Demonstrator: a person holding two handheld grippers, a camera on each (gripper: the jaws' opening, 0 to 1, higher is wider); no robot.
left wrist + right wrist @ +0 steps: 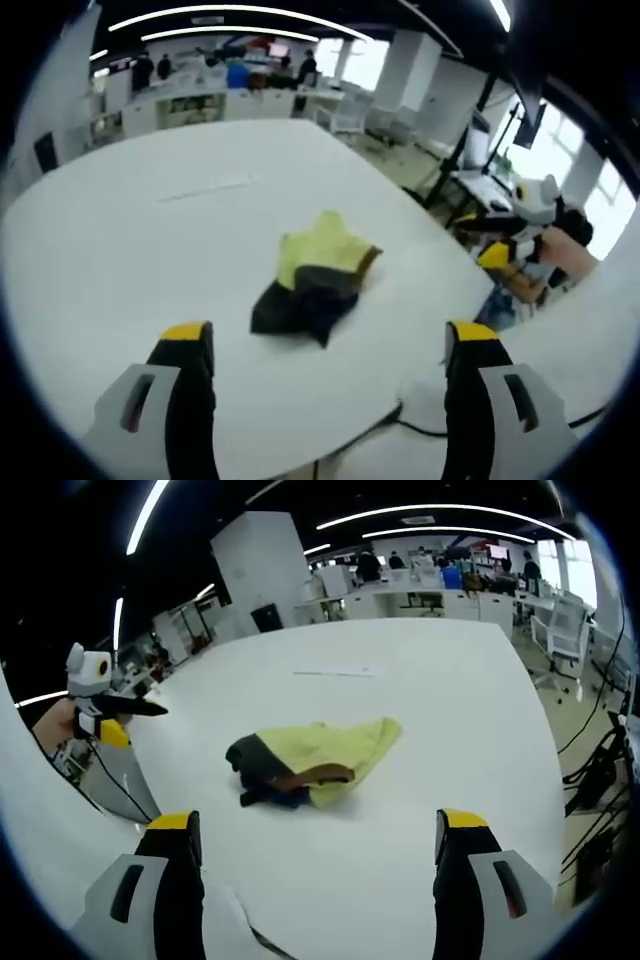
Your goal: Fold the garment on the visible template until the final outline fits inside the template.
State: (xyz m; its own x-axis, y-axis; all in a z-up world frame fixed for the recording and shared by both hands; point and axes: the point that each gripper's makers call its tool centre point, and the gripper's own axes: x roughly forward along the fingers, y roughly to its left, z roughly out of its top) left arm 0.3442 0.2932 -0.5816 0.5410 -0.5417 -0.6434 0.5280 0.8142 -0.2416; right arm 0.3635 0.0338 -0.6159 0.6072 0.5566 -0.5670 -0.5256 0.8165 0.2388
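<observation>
A crumpled garment [315,275], yellow with dark navy parts and a brown edge, lies in a heap on the white table [130,250]. My left gripper [330,345] hovers open above the table's near side, short of the garment, with nothing between its yellow-tipped fingers [188,335]. In the right gripper view the same garment [310,758] lies ahead of my right gripper [315,830], which is also open and empty. A thin pale line [205,188] runs across the table beyond the garment; it looks like a template mark [335,672].
The other gripper [525,215] appears at the right of the left gripper view, and at the left [95,695] of the right gripper view, off the table's edge. Cables [420,425] hang near the table rim. Desks, chairs and people stand far behind.
</observation>
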